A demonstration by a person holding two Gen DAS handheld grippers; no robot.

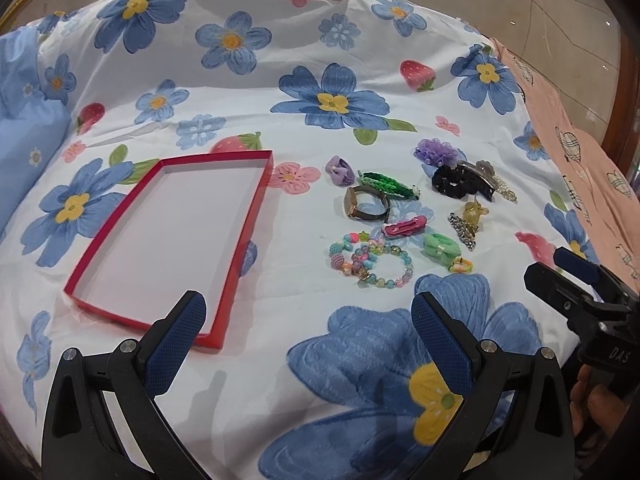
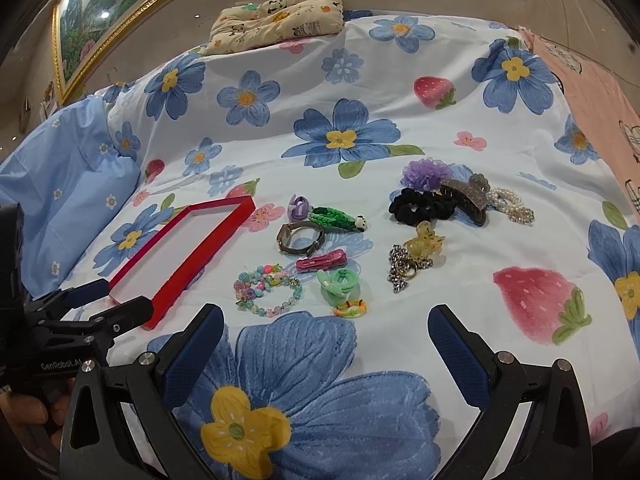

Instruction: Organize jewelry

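**A:** One red tray [image 1: 256,208], shallow and white inside, lying on the floral sheet [image 1: 248,92] with nothing in it. To its right, the jewelry, all still on the fabric.

**B:** Count it for me.

**A:** One watch [image 2: 299,239], one green braided band [image 2: 334,218], one small purple flower piece [image 2: 298,206]. Two beaded bracelets [image 2: 268,289] overlapping nearest the grippers. One pink hair clip [image 2: 322,261], one green hair tie [image 2: 340,284], one little yellow-and-orange ring [image 2: 351,307].

**B:** Further right?

**A:** One purple ruffled scrunchie [image 2: 424,172], one black scrunchie [image 2: 420,205], one glittery claw clip [image 2: 468,196], one pearl piece [image 2: 512,205], one yellow clip [image 2: 424,242] touching one silver chain [image 2: 404,270].

**B:** Jaws?

**A:** Left gripper [image 1: 308,344] spread wide, holding nothing, its left finger [image 1: 176,344] over the tray's near corner. Right gripper [image 2: 326,356] equally wide, nothing between the pads, hovering above a big blue flower, just short of the bracelets.

**B:** Any writing?

**A:** "GenRobot.AI" on the left gripper's body in the right view; "DAS" on the right one's in the left view.
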